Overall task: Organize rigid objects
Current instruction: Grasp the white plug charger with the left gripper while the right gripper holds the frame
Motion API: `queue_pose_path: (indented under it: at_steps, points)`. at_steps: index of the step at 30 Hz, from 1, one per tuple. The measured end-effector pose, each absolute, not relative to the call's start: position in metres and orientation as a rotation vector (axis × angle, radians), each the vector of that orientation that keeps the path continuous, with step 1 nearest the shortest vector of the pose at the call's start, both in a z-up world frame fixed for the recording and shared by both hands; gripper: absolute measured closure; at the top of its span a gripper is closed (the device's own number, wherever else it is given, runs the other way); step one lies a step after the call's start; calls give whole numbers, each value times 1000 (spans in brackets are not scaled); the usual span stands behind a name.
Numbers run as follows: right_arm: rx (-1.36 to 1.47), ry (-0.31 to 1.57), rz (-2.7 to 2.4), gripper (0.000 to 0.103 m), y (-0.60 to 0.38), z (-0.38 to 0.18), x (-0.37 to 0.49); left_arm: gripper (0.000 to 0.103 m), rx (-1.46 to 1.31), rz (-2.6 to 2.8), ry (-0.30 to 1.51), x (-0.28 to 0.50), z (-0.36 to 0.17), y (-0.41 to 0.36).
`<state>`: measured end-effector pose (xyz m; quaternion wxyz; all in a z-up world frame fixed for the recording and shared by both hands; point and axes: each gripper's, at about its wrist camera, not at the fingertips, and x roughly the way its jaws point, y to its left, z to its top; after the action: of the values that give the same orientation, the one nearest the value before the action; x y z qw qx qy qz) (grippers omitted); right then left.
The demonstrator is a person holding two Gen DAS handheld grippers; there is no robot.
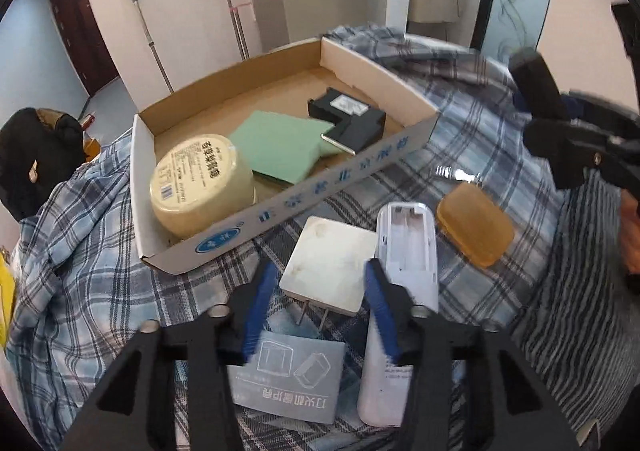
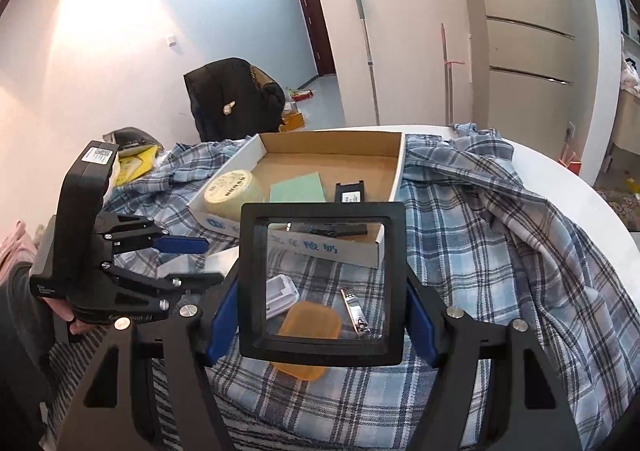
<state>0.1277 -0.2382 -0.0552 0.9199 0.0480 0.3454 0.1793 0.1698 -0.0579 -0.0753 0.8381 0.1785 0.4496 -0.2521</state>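
My left gripper [image 1: 320,287] points down at the plaid cloth. A white plug adapter [image 1: 328,271] lies between its blue pads [image 1: 260,303], and a thin gap shows at the left pad. Beside the adapter lie a white remote [image 1: 404,251] with its battery bay bare, an orange box [image 1: 474,225] and a silver packet [image 1: 288,375]. My right gripper [image 2: 320,315] is shut on a black square-framed magnifier [image 2: 320,211], held upright above the cloth. Through the lens I see the orange box [image 2: 308,321] and a nail clipper [image 2: 356,315].
A shallow cardboard box [image 1: 280,207] behind the loose items holds a tape roll [image 1: 200,187], a green pad [image 1: 280,147] and a black device [image 1: 348,119]. The plaid shirt [image 2: 500,251] covers a white round table [image 2: 580,191]. A hand holds the left gripper [image 2: 204,261].
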Motion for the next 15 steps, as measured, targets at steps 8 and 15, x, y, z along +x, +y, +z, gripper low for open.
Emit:
queue_pose_path:
  at_steps: [8,15]
  points:
    - [116,747,355,34,-243,-60,133,47,402,-545,975,177,-81,-72]
    - [117,756,322,34,-247,-61,135,47,344,-544,1021,192,-87,-66]
